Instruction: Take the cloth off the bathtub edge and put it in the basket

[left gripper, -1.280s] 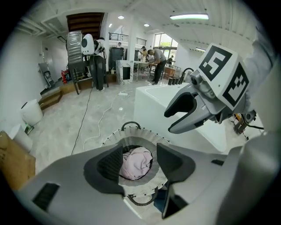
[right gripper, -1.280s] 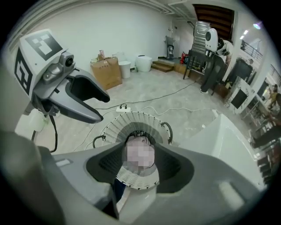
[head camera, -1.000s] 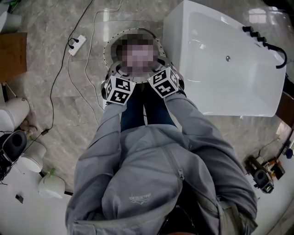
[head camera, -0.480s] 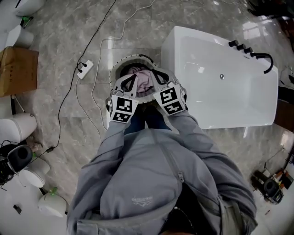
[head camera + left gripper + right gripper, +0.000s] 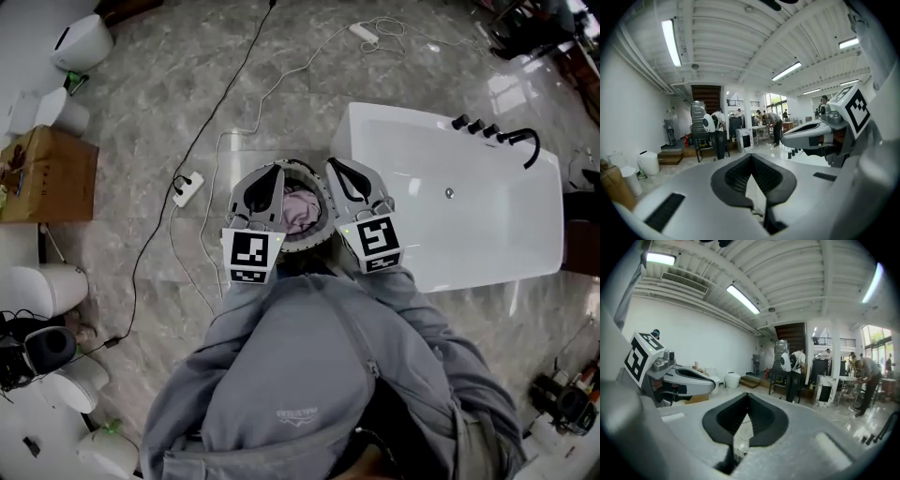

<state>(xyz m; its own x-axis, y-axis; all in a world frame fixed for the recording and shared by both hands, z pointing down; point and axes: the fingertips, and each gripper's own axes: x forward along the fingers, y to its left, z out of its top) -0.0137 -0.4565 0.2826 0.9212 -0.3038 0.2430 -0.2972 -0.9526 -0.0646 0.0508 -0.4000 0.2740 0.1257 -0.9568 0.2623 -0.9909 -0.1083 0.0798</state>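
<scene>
The pink cloth lies bunched inside the round basket on the marble floor, just left of the white bathtub. Both grippers are held side by side over the basket and point forward. My left gripper is above the basket's left rim, my right gripper above its right rim. Each one is shut and holds nothing. In the left gripper view the black pads meet at the left gripper, with the right gripper beside it. In the right gripper view the right gripper is likewise empty, with the left gripper beside it.
A black faucet sits at the tub's far end. A power strip and cables lie on the floor to the left. A cardboard box and white fixtures stand at the left edge. People stand far off in the hall.
Both grippers have risen from down at the basket and tilted up to point nearly level, with jaws now closed. The pink cloth stays behind in the basket.
</scene>
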